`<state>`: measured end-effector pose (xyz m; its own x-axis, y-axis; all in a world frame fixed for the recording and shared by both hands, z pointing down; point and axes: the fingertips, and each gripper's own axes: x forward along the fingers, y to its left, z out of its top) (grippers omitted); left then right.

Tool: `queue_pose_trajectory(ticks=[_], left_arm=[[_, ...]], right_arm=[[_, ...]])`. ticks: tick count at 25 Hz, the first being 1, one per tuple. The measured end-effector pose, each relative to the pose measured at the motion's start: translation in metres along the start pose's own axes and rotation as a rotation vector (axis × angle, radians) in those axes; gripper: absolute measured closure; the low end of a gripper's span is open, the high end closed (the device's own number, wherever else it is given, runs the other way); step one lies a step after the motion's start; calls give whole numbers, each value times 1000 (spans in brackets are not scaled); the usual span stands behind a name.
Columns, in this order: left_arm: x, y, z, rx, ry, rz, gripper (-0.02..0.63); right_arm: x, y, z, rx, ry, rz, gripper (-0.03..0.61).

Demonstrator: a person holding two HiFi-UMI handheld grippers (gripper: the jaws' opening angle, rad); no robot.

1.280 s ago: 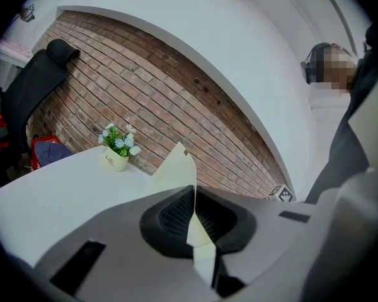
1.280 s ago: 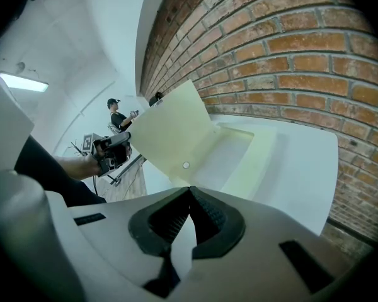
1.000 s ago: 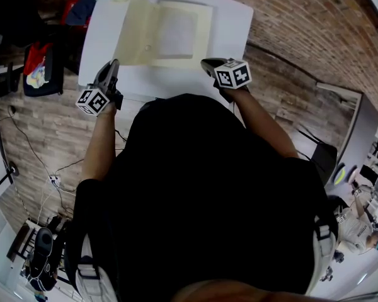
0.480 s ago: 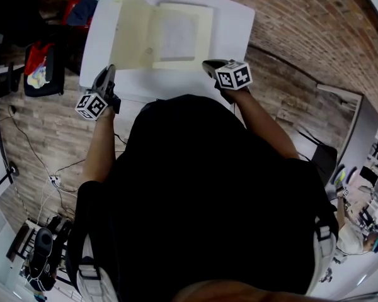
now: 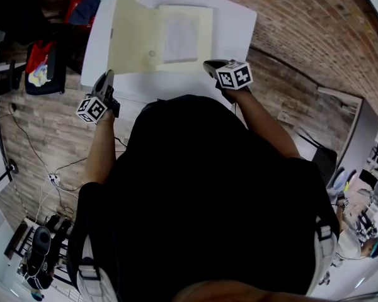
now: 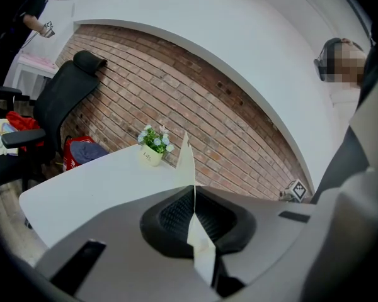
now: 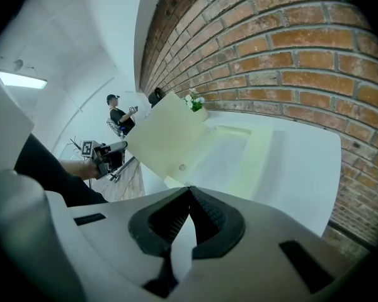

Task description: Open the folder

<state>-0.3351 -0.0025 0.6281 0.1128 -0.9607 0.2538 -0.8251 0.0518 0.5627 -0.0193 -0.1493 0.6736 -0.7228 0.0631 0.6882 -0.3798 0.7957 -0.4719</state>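
Left gripper [image 5: 107, 76], forearm extended, points nearly level, jaws clamped on the folder cover [image 6: 186, 159], held edge-on between them. Right gripper [image 5: 210, 65] tilts downward, jaws closed together.

pot [image 6: 151, 158] print seems too small to read

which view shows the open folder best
The head view: the whole folder lies spread on the white table, its cover raised at left. The right gripper view shows it obliquely; the left gripper view only the cover edge-on in the left gripper.
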Motion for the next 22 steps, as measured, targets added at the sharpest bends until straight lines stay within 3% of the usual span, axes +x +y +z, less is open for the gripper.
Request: queue_pose_trajectory(ticks=[22], left_arm=[[-29,73,-35,-81,60,151,598]], right_arm=[[-2,-3,-5,20,-3,-25,554]])
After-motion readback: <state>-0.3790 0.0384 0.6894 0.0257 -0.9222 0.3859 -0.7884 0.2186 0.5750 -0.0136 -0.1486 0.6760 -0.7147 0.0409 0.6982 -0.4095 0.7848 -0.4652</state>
